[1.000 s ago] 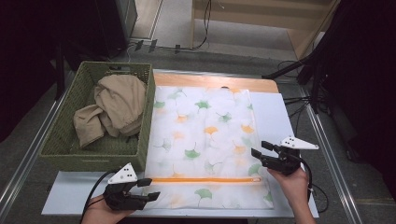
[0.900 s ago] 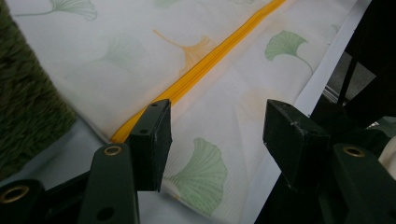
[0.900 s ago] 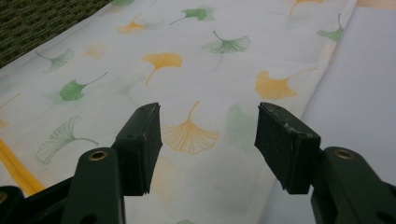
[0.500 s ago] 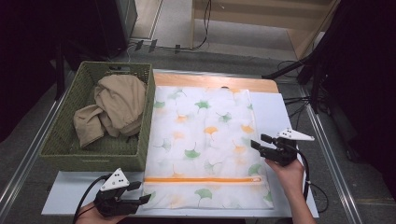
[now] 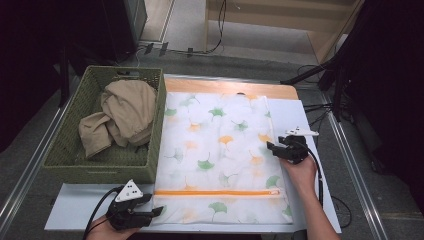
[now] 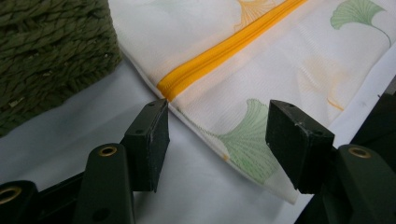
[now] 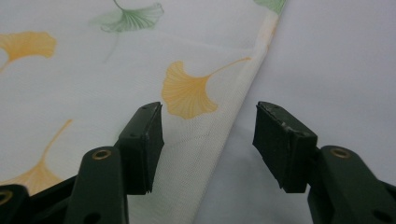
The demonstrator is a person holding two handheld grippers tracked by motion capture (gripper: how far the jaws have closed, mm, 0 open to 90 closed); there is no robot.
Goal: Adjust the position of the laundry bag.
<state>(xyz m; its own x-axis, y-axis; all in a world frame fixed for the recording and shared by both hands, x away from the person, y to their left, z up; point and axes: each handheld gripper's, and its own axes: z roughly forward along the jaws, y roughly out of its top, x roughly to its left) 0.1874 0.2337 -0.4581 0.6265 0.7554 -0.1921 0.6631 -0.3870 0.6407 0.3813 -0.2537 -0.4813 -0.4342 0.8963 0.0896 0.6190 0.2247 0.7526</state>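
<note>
A white mesh bag point(image 5: 220, 150) printed with ginkgo leaves lies flat on the table, with an orange zipper point(image 5: 215, 192) running across its near end. My left gripper point(image 5: 157, 212) is open at the bag's near left corner. In the left gripper view, its jaws point(image 6: 217, 140) straddle the bag's edge point(image 6: 252, 154) just below the zipper's end point(image 6: 173, 88). My right gripper point(image 5: 271, 148) hovers open over the bag's right edge. In the right gripper view, that edge point(image 7: 233, 126) runs between its jaws point(image 7: 208, 140), and neither pad touches the cloth.
A green woven basket point(image 5: 65, 155) holding a crumpled beige garment point(image 5: 125, 115) stands to the left, close against the bag. A pale mat point(image 5: 305, 115) covers the table beneath the bag. Metal rails line both table sides, and cables lie on the floor beyond.
My right gripper has moved away from me along the bag's right edge and sunk a little. The left gripper has barely shifted. The bag lies as before.
</note>
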